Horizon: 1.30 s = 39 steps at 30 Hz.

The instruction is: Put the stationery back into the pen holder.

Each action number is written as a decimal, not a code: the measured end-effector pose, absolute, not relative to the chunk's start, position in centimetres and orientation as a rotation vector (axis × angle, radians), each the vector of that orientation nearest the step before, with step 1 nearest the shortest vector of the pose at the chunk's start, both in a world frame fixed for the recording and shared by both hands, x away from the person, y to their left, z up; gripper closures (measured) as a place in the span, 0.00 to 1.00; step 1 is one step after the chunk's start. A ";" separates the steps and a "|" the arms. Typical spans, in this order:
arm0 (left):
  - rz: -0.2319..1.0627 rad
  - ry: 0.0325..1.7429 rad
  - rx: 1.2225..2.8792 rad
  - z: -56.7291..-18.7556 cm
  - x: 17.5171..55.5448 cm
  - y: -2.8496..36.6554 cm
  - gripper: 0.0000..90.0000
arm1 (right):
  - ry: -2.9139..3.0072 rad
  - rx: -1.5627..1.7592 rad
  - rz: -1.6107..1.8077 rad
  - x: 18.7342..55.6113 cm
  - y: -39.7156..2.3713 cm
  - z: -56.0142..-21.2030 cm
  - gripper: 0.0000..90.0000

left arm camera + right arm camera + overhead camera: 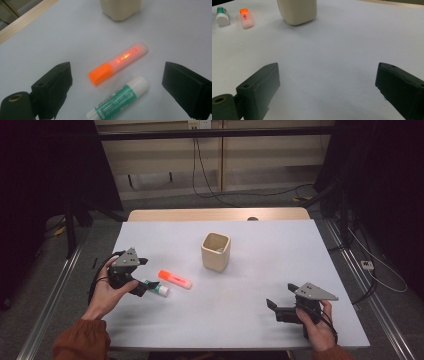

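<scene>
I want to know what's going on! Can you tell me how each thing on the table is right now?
Orange highlighter: lying flat, capped.
Glue stick: lying flat, capped.
Beige cup: upright, open top.
Left gripper: open, around nothing yet.
Right gripper: open, holding nothing.

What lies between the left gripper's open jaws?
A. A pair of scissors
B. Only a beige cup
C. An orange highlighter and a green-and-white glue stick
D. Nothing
C: the left gripper stands open, with the orange highlighter and glue stick lying side by side between its jaws.
</scene>
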<state>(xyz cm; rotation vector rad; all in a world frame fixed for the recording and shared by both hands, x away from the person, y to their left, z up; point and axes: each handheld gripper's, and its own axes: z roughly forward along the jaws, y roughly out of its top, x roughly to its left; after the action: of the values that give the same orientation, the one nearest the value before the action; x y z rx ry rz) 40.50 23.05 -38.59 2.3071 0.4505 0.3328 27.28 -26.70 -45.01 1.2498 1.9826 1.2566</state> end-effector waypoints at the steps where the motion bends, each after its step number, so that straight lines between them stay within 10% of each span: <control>1: 0.332 0.437 2.335 -38.8 40.6 22.9 0.10 | 1.988 1.246 1.254 27.3 -26.7 -45.0 0.06; 28: 0.209 0.172 2.625 -41.2 41.2 20.5 0.19 | 1.997 1.247 1.260 27.3 -26.6 -45.1 0.06; 39: 0.222 0.096 2.698 -41.8 41.6 20.1 0.42 | 2.002 1.245 1.259 27.3 -26.6 -45.1 0.06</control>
<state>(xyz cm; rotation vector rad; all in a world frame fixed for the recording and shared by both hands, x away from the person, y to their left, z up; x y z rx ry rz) 41.61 20.14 -41.81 2.6979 0.0957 0.2222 27.25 -26.60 -45.10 1.2447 2.0018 1.2593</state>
